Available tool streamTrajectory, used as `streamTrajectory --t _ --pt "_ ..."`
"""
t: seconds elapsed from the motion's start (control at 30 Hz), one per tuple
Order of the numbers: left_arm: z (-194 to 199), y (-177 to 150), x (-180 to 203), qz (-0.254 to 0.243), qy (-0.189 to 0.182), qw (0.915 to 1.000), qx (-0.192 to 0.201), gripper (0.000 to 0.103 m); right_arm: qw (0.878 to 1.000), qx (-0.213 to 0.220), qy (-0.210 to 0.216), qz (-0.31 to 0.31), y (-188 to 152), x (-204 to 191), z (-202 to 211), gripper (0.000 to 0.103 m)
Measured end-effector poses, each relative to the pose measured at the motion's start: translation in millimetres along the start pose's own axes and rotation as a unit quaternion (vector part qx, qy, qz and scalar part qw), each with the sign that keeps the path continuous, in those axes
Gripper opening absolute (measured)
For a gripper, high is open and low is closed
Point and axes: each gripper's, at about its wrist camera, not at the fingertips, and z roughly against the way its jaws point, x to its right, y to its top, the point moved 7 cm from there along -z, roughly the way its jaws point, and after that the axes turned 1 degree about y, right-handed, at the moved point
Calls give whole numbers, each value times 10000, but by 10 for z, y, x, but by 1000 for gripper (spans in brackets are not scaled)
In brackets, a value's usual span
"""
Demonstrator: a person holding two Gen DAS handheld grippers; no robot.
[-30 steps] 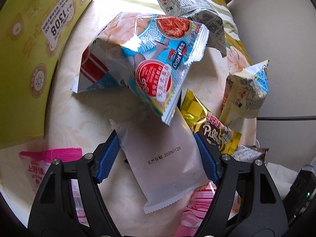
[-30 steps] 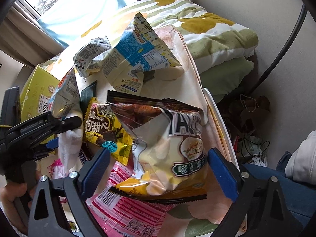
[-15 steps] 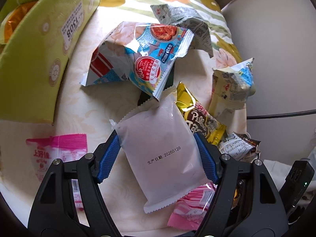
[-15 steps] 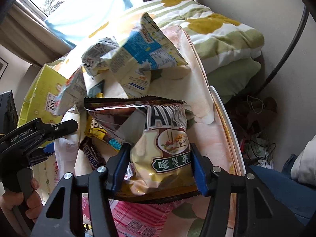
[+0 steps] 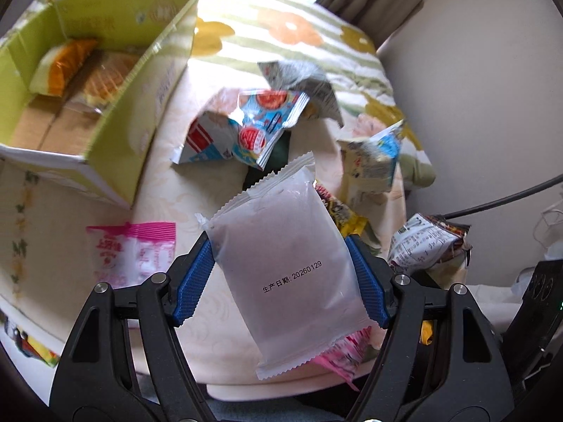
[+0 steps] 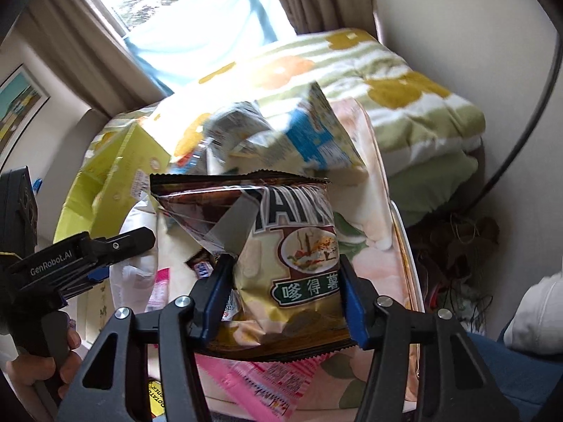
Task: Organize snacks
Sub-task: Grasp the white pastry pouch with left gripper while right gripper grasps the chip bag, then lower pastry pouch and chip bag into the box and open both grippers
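Daylight pours in from the window ahead of you, blowing out its glass and the bedding just below. Your pictures bulge fisheye-fashion, with dark corners. The green box and farther snack bags smear with motion blur.

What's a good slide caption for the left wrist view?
Left claw clamps a plain white snack packet above scattered snacks, with the green cardboard box waiting at upper left.

We count two grippers, the left gripper and the right gripper, one green carton, two orange packets inside it, one white pouch, one brown chip bag, and two pink packets in the left wrist view.
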Motion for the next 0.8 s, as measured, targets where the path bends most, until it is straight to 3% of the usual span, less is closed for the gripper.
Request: streamTrajectory --t 0.43,0.67,0.8 --pt "1093 463 -203 -16 193 9939 1089 72 9923 522 627 928 424 -759 386 52" --pt "1335 900 -674 160 244 9901 1375 72 9853 697 770 1356 664 -1365 306 52" --pt "1418 1144 -1058 194 295 9904 1340 72 9836 718 855 1417 767 -1752 147 52"
